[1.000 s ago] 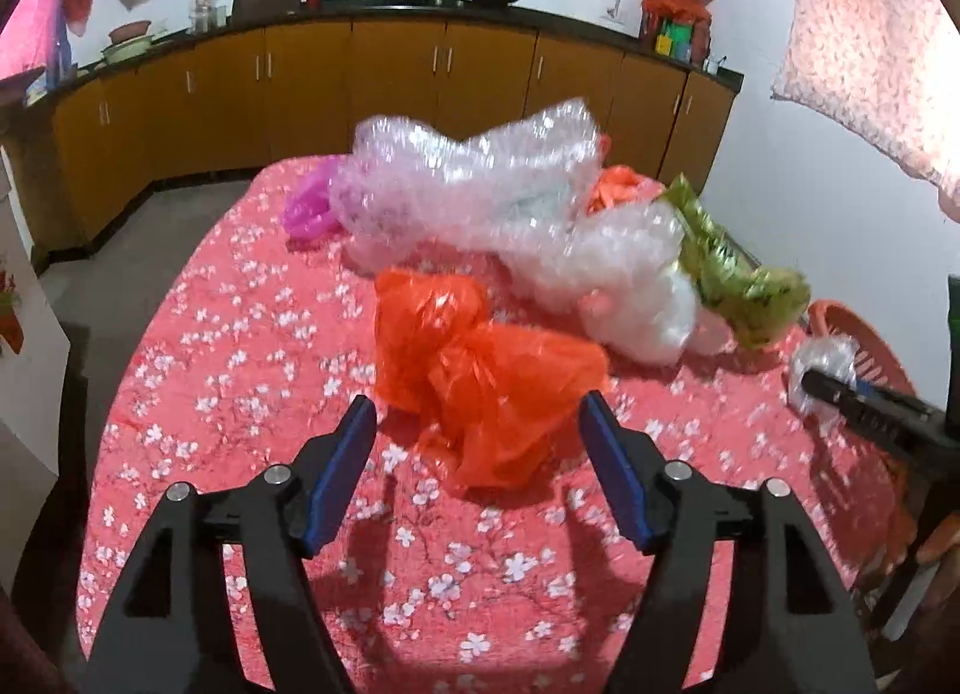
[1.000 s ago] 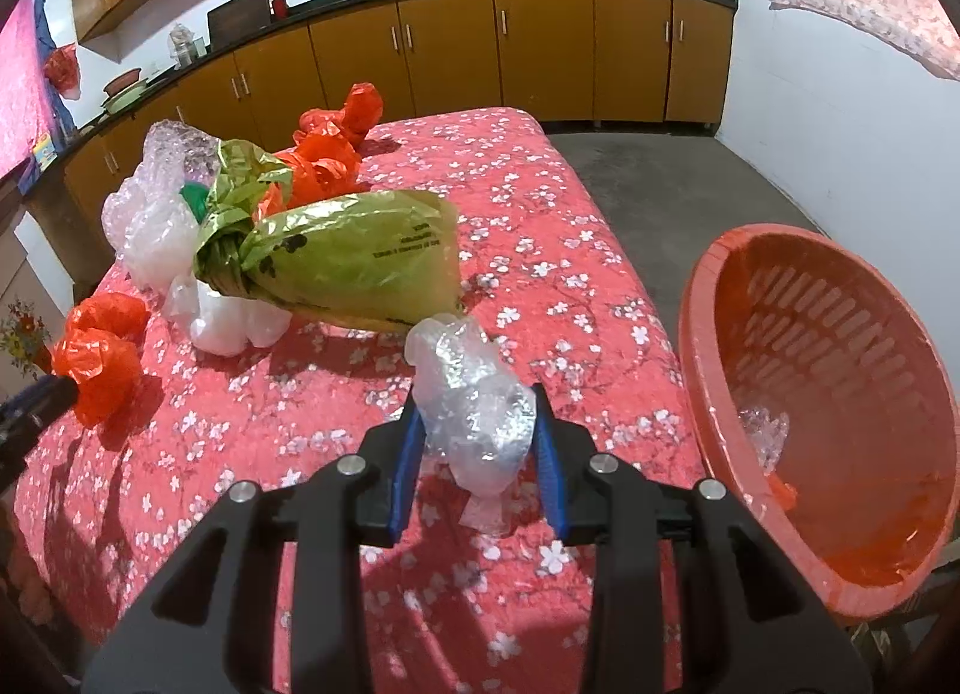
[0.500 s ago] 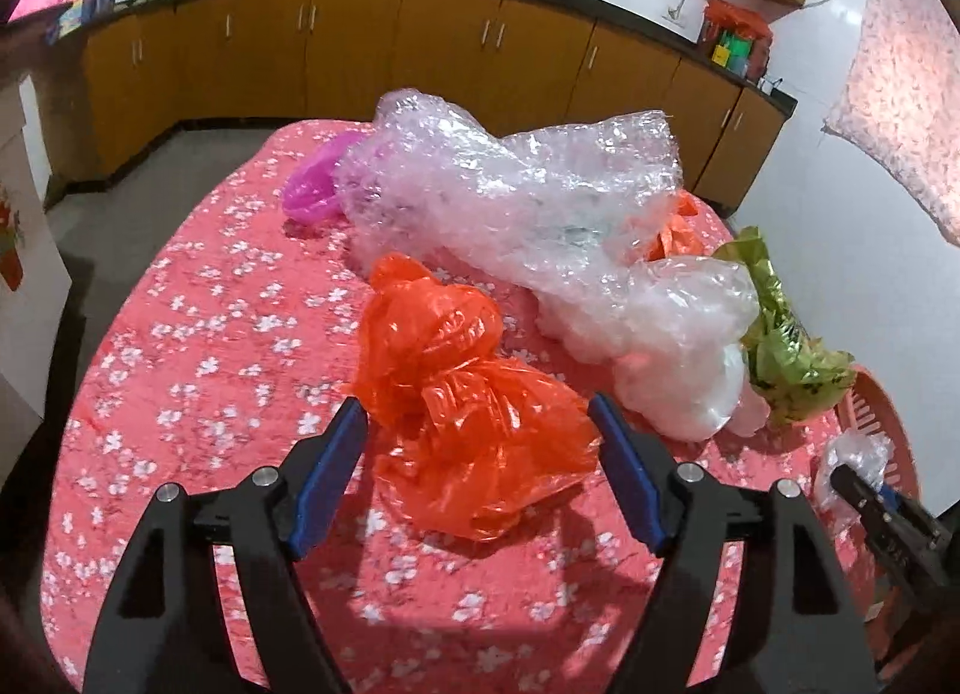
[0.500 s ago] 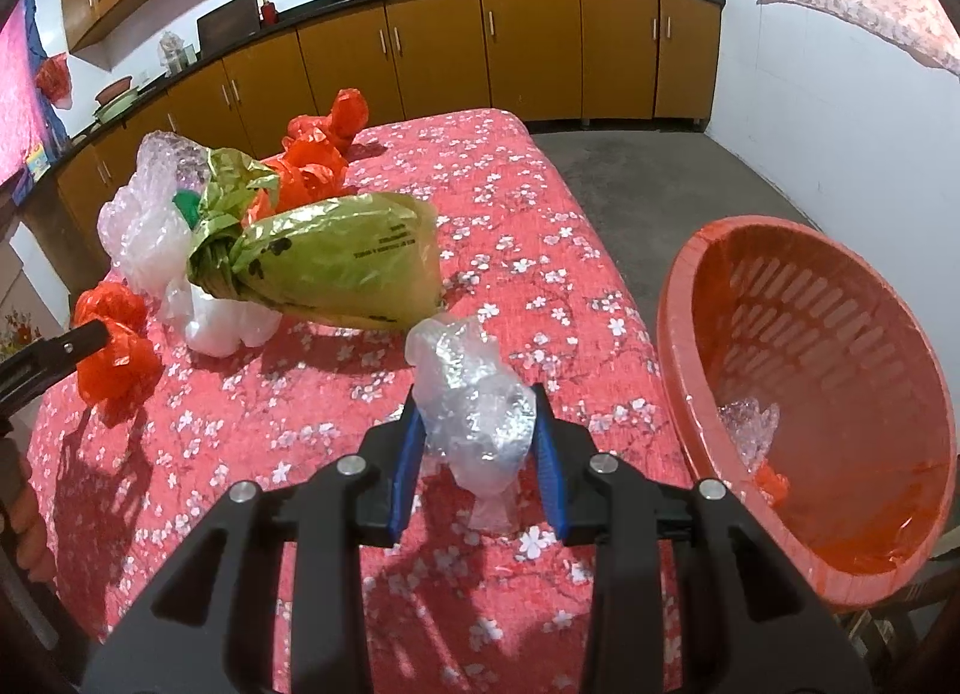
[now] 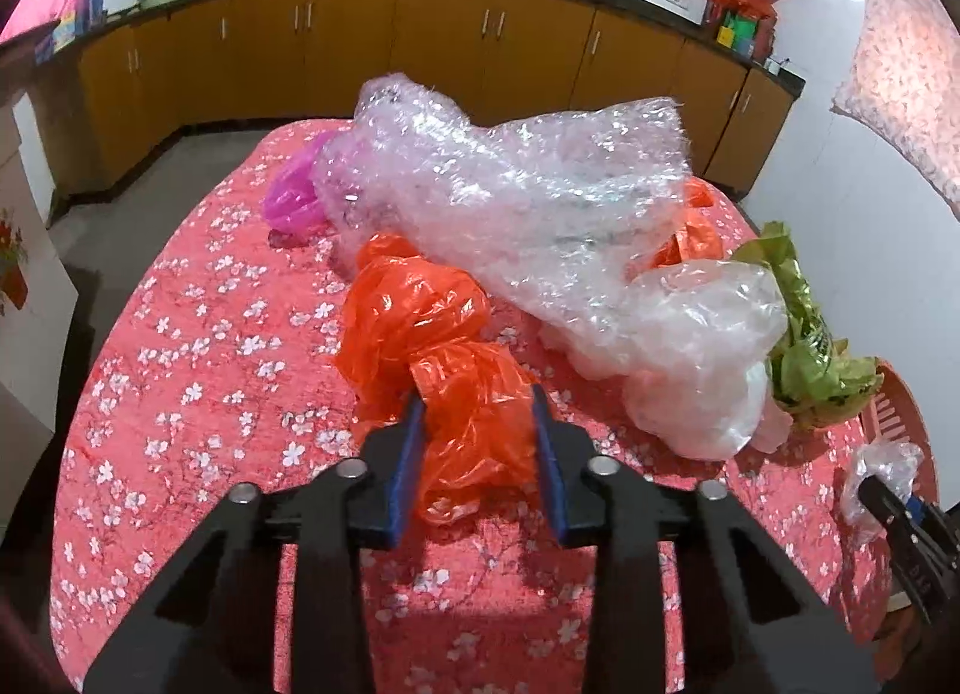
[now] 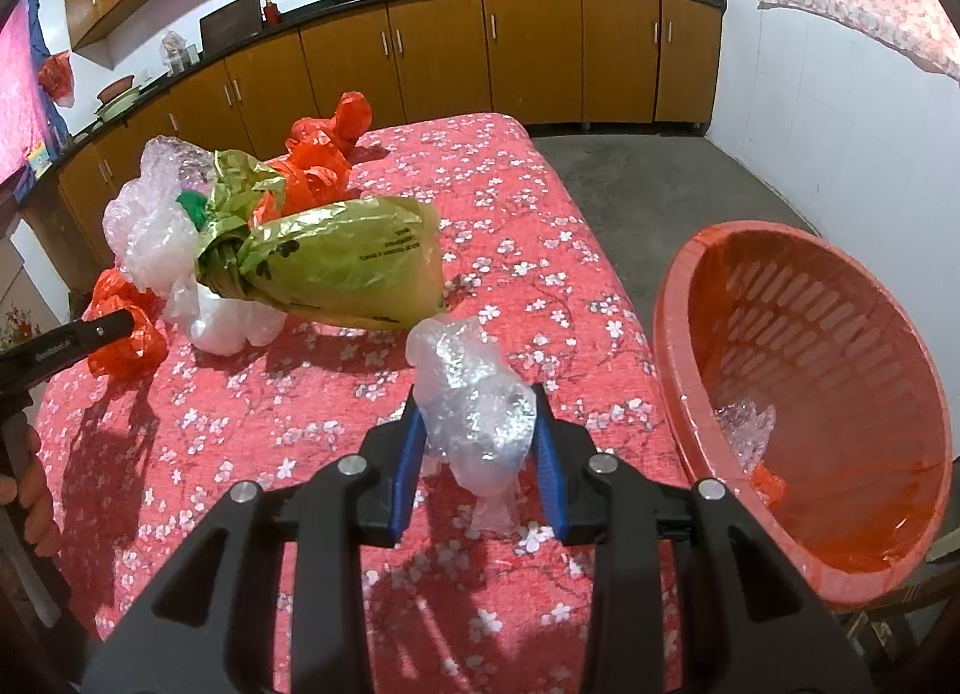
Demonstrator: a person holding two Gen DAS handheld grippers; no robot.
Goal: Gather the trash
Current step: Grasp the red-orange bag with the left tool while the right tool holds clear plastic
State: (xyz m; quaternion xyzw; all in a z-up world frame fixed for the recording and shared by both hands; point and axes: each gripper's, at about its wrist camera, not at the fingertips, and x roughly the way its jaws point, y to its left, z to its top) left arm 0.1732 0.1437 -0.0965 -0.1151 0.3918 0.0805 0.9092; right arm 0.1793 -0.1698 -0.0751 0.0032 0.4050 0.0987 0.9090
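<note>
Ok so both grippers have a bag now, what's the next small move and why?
Probably swing the right gripper right, over the red basket, and release: it already clamps the clear plastic wad, and the basket sits close beside it, holding scraps.

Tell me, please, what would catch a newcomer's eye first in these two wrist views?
Probably the heap of crumpled plastic on the red flowered tablecloth: a big sheet of bubble wrap at the centre, with the left gripper shut on an orange bag in front of it. Next, the red basket beside the table's edge, with the right gripper clamping a clear plastic wad near it.
</note>
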